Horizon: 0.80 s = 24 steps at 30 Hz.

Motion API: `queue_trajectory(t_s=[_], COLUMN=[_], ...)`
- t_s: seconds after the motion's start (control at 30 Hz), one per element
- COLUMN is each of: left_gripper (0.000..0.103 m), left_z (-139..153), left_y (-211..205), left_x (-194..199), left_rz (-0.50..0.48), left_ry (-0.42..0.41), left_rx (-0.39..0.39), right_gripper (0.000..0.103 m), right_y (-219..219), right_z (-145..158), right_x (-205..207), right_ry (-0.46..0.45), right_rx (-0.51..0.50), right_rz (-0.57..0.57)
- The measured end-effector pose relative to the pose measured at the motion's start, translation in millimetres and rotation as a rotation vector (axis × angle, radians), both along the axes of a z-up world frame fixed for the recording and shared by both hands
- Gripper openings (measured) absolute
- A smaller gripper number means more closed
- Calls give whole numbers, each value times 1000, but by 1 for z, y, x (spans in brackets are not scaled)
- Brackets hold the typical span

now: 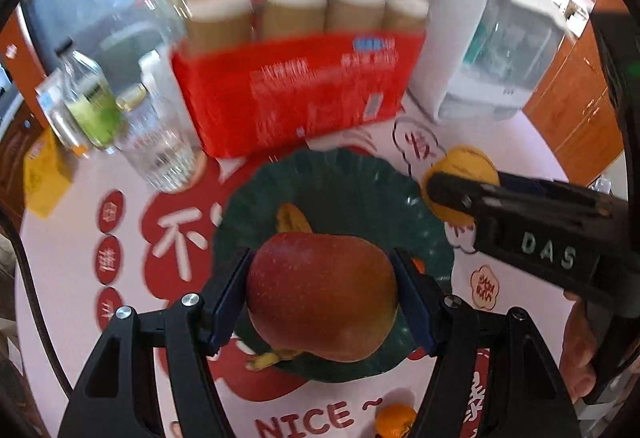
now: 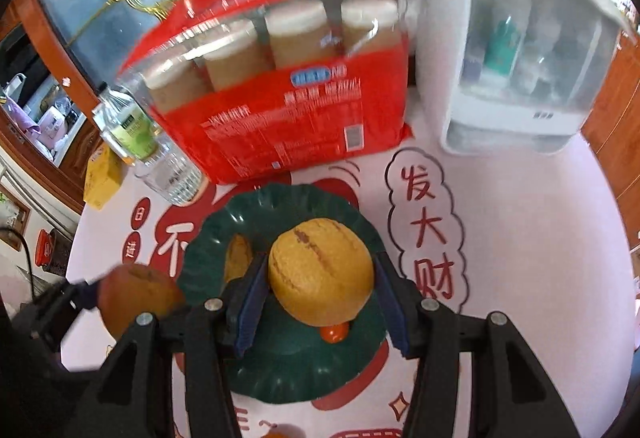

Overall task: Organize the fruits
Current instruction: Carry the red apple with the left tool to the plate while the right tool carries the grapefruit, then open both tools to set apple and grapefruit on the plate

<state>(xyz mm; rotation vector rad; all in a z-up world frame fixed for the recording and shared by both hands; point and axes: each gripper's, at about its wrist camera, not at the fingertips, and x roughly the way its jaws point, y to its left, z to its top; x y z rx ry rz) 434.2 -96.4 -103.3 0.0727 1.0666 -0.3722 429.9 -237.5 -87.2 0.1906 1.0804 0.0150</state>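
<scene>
Gripping a smooth red apple over the scalloped green plate.

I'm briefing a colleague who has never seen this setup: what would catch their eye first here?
Probably the red apple, gripped in the left claw just above the green plate mid-table. Next, the yellow-orange fruit between the right claw's pads over the same plate. Behind the plate stands a big red bag of cups, with a white cabinet to its right.
</scene>
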Motion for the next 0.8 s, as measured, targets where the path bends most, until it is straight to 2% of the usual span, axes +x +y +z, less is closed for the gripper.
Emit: queue_trajectory(t_s=[0.1,0.3,0.53,0.67,0.73,0.8], left_gripper=[67,68,68,69,79,85], left_z=[-21,-38,-45,-43,-40,-36], left_y=[-7,-16,-18,-22,-25,-25], left_x=[4,11,17,16,14,11], left_rz=[1,21,46,40,31,28], left_ry=[29,24,8,-24,-35,-47], left_rx=[-7,-3,22,50,59,54], right_gripper=[53,53,54,54,54,54], right_y=[2,4,-1,-4,-5,-7], right_z=[-22,-56,-75,-74,-74,-72], right_x=[9,19,23,22,21,19], right_ry=[35,90,135,125,124,120], right_rx=[1,13,53,73,84,99], right_rz=[1,-14,-39,-51,-48,-48])
